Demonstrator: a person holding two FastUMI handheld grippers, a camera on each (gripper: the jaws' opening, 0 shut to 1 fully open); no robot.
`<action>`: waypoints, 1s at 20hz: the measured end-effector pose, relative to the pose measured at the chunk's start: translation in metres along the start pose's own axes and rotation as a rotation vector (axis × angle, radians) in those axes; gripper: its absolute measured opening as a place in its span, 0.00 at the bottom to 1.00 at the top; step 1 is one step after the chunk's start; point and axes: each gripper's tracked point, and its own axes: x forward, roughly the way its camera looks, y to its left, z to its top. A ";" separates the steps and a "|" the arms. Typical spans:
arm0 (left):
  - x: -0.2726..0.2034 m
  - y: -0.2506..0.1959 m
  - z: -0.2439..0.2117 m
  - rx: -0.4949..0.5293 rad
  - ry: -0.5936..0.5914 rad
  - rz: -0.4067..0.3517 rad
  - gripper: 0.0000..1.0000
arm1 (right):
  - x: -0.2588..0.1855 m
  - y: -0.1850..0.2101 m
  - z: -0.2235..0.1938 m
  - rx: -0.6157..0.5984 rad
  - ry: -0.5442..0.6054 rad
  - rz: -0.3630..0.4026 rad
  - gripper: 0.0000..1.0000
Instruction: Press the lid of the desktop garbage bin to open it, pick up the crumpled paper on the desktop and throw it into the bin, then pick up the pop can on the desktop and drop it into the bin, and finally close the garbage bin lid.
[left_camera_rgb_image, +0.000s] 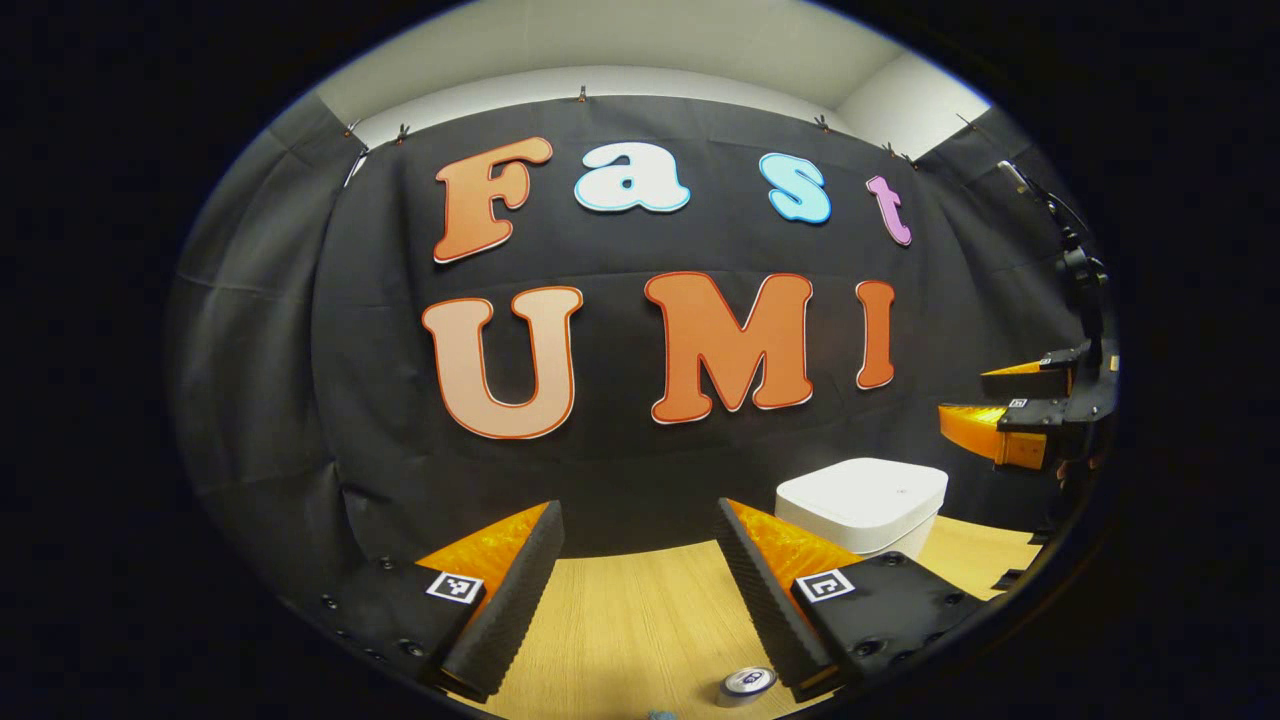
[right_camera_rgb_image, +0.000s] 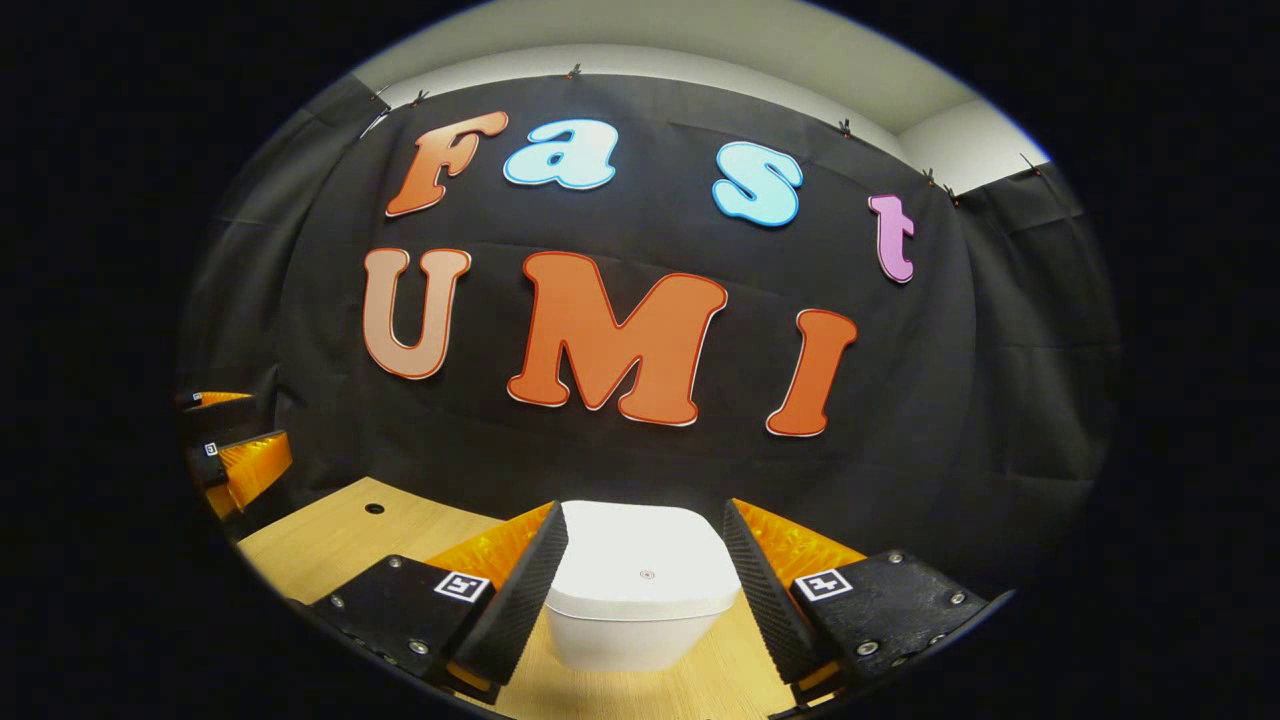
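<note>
Bin (right_camera_rgb_image: 640, 585), lid down, stands on the desk (right_camera_rgb_image: 330, 540) dead ahead of the right tongs (right_camera_rgb_image: 645, 580), spread and empty (nearer); left tongs (left_camera_rgb_image: 640, 590) likewise spread, bin off rightward.

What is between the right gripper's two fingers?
The white bin, lid down, sits framed between the open right gripper fingers in the right gripper view, on the wooden desk.

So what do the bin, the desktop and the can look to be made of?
Bin: likely plastic, smooth matte white with rounded moulded edges and a seam under the closed lid. Desktop: pale wood or wood-look laminate, with fine straight grain. Can: apparently metal, its silvery top shiny.
</note>
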 end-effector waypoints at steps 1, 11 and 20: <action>0.000 0.003 0.001 -0.003 0.000 0.010 0.98 | 0.005 0.001 0.000 0.003 0.004 0.009 0.94; -0.002 0.018 -0.007 0.021 0.059 0.150 0.99 | 0.076 -0.005 -0.038 0.010 0.096 0.120 0.17; -0.003 0.019 -0.014 0.042 0.115 0.206 1.00 | 0.102 0.002 -0.102 0.007 0.239 0.215 0.01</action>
